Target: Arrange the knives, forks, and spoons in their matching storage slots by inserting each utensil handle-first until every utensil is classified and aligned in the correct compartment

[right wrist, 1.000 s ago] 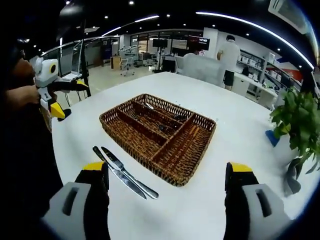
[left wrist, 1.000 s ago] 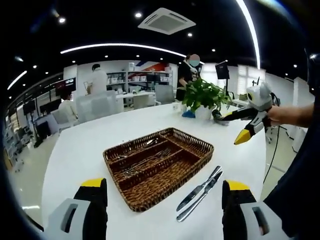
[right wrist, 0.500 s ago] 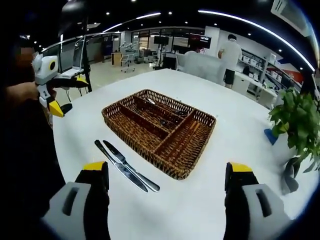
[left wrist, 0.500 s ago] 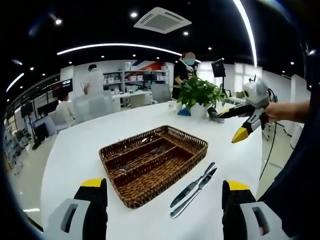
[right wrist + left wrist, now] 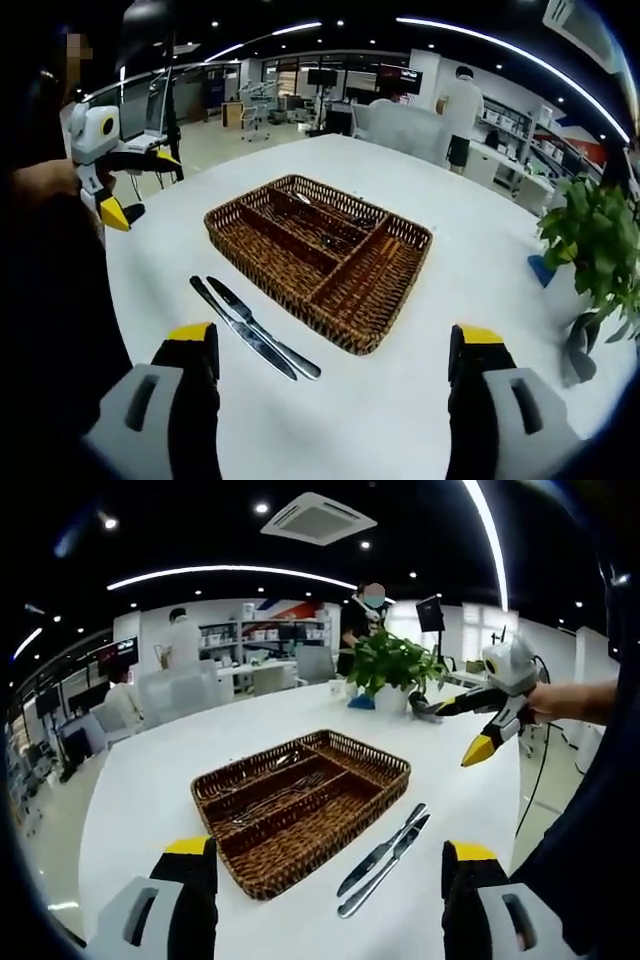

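Note:
A brown wicker cutlery tray (image 5: 300,805) (image 5: 330,262) with three long slots lies on the white table. Forks (image 5: 285,798) lie in its middle slot, and metal utensils (image 5: 330,222) show in the slots in the right gripper view. Two knives (image 5: 383,857) (image 5: 256,327) lie side by side on the table just outside the tray. My left gripper (image 5: 318,905) is open, held above the table short of tray and knives. My right gripper (image 5: 335,390) is open too, nothing between its jaws. Each gripper appears in the other's view, held in a hand: the right gripper (image 5: 487,720) and the left gripper (image 5: 112,170).
A potted green plant (image 5: 392,667) (image 5: 592,250) stands at the table's far side, with a small blue object (image 5: 544,274) beside it. People, chairs and desks fill the office beyond. The table edge (image 5: 100,810) curves away at the left.
Both views have drifted slightly; the tray and knives sit a little farther left in the left gripper view. Tray, knives and both grippers' jaws are unchanged.

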### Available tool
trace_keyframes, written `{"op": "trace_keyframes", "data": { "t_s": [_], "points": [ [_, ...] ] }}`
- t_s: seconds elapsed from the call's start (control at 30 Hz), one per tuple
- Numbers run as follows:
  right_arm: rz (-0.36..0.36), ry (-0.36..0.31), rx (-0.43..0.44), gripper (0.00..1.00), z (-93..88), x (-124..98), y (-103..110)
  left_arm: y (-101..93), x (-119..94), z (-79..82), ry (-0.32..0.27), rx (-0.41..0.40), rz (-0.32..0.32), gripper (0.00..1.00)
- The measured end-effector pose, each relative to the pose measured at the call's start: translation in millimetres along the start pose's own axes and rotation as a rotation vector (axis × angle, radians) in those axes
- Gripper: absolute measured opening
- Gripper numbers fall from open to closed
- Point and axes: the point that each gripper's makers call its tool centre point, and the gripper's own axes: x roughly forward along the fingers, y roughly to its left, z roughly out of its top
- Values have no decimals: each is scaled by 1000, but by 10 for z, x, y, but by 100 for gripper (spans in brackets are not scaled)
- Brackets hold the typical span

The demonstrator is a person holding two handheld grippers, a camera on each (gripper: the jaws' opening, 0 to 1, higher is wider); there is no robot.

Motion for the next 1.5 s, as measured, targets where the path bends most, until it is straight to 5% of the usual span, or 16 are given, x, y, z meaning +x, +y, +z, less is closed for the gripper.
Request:
{"op": "trace_keyframes", "data": {
  "t_s": [0.6,0.97,1.1,1.5],
  "points": [
    [10,-5,19,95,-36,1,36,-133,142,2,79,43,-83,78],
    [43,9,1,94,-65,22,134,-239,242,-157,194,85,-137,69],
    [51,21,-6,94,-95,31,156,-242,262,-270,279,113,-162,67],
    [54,3,59,92,-123,-2,169,-313,528,-395,408,157,-243,61]
  ]
}}
